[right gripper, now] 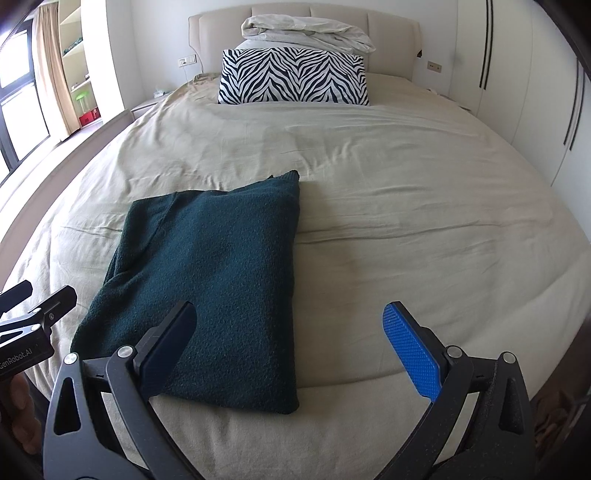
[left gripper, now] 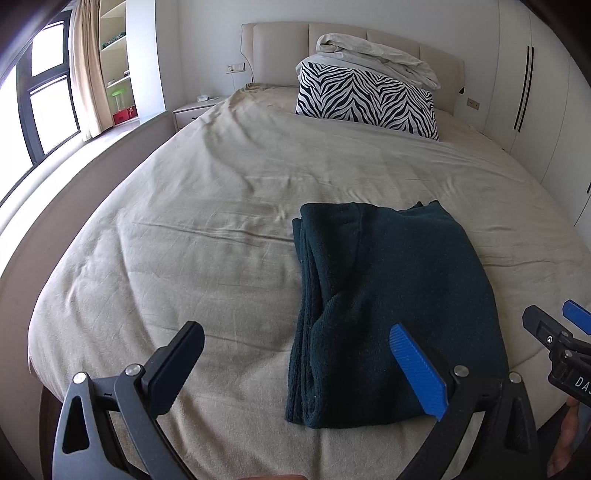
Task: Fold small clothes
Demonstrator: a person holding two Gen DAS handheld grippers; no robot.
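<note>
A dark green knitted garment (right gripper: 207,280), soft and thick like a small sweater, lies on the beige bed sheet (left gripper: 192,229) near the foot edge of the bed, already folded into a long rectangle with several layers showing along its left side. Both tools are above the near edge and touch nothing. The left gripper (left gripper: 299,369) has its jaws spread wide, the blue pad hanging over the near left part of the garment and the black pad over bare sheet — so it stands across the garment's left border. The right gripper (right gripper: 291,350) is also wide and empty, its black pad over the near right part of the cloth and its blue pad over the sheet. I judge that the two are placed like this to take the near corners together and bring this end toward the far end, for one more fold. At the headboard a zebra-striped pillow (right gripper: 293,75) with a crumpled pale blanket (right gripper: 306,33) on top stays well apart from the work.
</note>
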